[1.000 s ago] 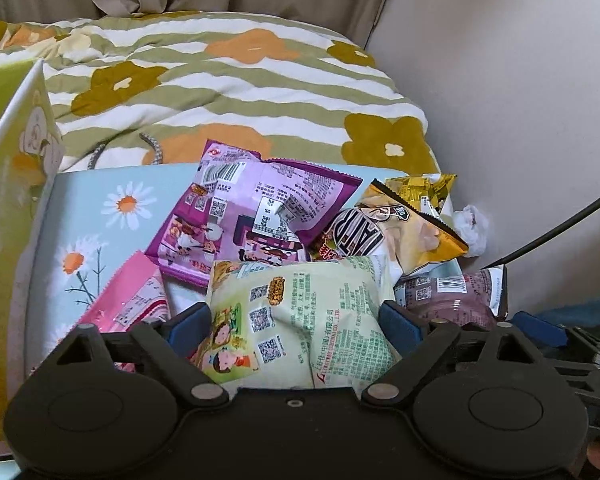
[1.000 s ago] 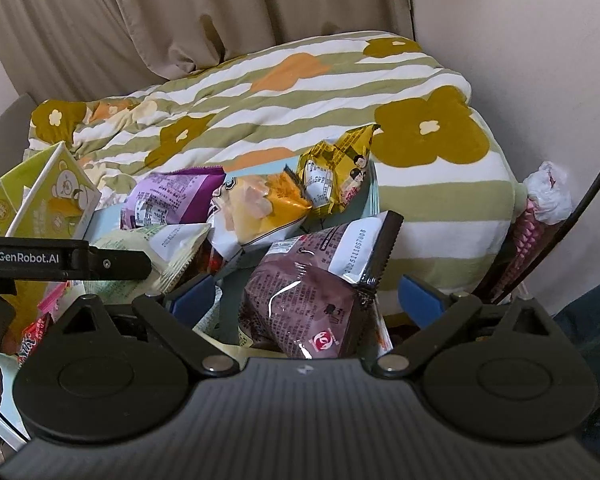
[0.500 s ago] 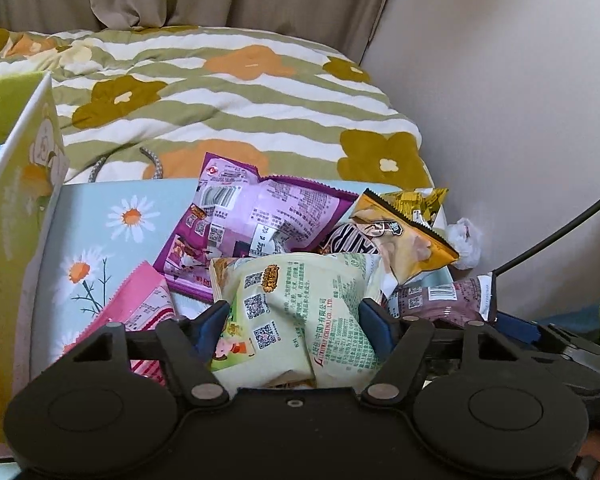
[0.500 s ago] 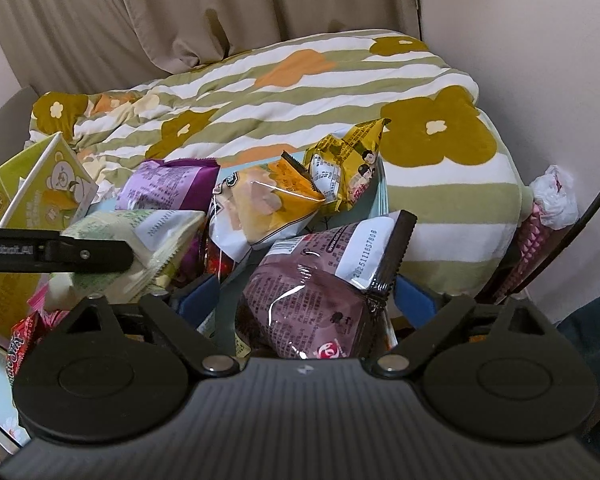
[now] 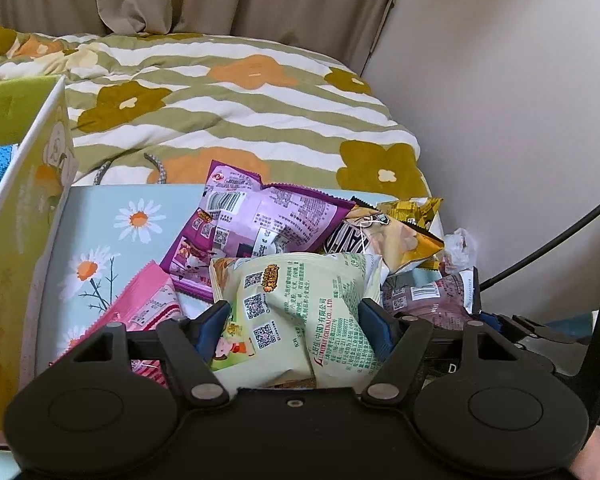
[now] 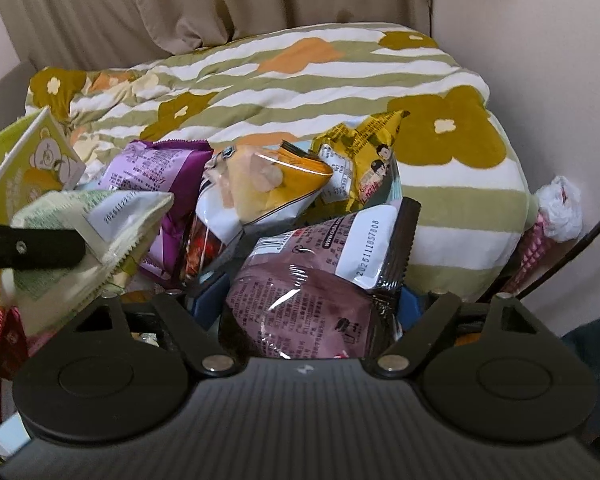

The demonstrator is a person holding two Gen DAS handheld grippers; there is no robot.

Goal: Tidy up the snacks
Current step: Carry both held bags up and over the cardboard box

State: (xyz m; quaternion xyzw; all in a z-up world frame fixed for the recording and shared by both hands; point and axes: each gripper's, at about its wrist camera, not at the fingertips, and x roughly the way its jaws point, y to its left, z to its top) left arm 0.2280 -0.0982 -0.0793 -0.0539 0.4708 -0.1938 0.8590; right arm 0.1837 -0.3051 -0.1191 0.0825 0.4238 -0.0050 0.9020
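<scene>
Beige curtains and a flowered quilt (image 5: 236,120) on the bed sit beyond both tools; snack bags are heaped on a daisy-print board (image 5: 112,240).

Left hand-held gripper (image 5: 292,320): clamped on the pale green bag (image 5: 300,300), blue pads pressing its sides, the foil creased between them. A second ago the jaws stood wider around it; they have since shut on it.

Right hand-held gripper (image 6: 306,308): jaws straddle the maroon bag (image 6: 312,292) and have just been closing, the bag between them; whether the pads yet bite I cannot tell, so I read it as apart. It sits lower over the bag than before.

Step, as I judge it: picking up two bags at once. Next: finish the right squeeze, then lift both clear of the purple bag (image 5: 260,216) and orange bag (image 6: 276,176) ahead without dragging them. The green box (image 5: 24,240) at far left looks the likely destination.
</scene>
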